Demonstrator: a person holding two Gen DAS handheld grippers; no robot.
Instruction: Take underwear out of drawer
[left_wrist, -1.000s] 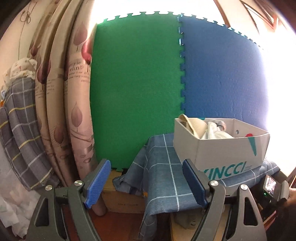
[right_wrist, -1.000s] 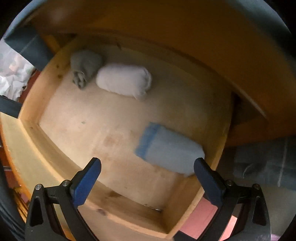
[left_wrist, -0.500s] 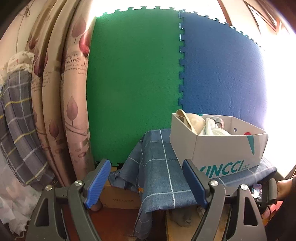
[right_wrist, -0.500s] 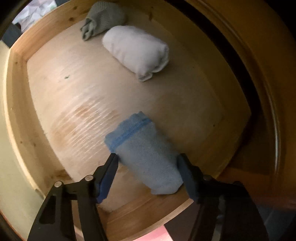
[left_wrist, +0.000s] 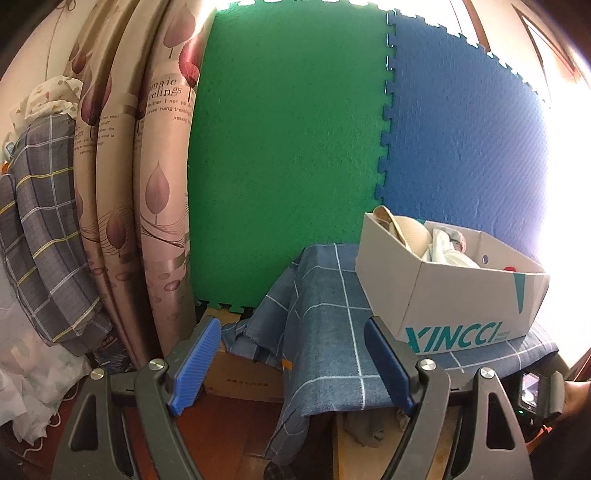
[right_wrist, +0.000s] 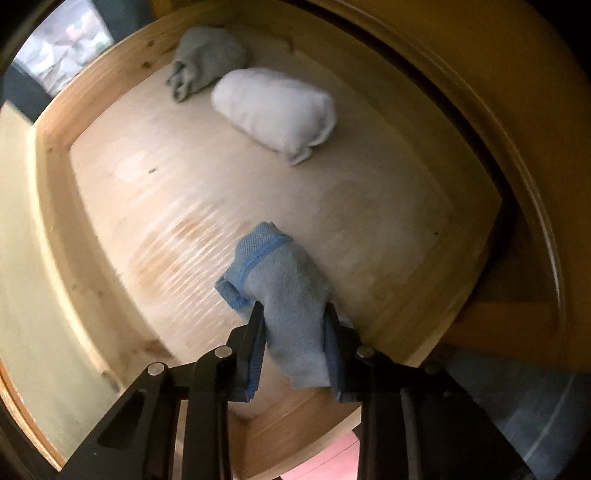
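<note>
My right tongs (right_wrist: 295, 332) are closing on the blue underwear roll (right_wrist: 284, 295), pads pressing its sides; a second ago they stood wide above it, so the grasp is made and lifting comes next, I judge. The roll sits low centre of frame, near the wooden drawer's (right_wrist: 55, 155) lower right wall, its long axis running from between my pads up-left, banded end leading. A white roll (right_wrist: 275, 110) and grey one (right_wrist: 207, 59) lie upper centre. My left tongs (left_wrist: 291, 363) hang wide, empty.
</note>
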